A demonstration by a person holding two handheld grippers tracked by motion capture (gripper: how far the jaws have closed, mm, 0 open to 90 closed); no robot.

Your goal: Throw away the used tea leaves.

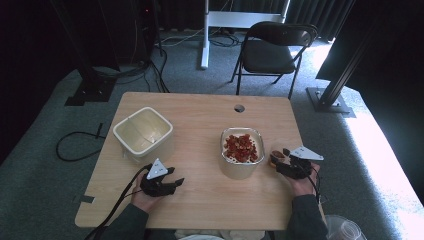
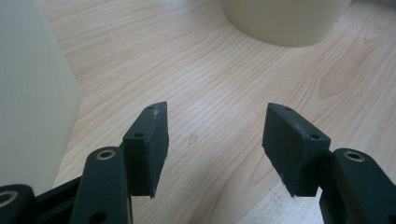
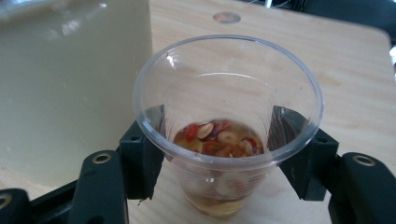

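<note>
Two tongs work at a wooden table (image 1: 200, 200): the right tongs (image 3: 217, 154) clamp a clear cup (image 3: 227, 116) holding a little liquid and red and pale pieces, just right of a cream tub (image 1: 242, 165) of red pieces. The left tongs (image 2: 215, 140) gape empty near a second, empty tub (image 1: 143, 131).

left gripper view: edges are cutting off the cream bin (image 2: 32, 93) and tub (image 2: 285, 21) | right gripper view: fingers (image 3: 140, 158) are hiding the clear cup's (image 3: 227, 93) lower sides | high view: cup contents are looking too small to identify
</note>
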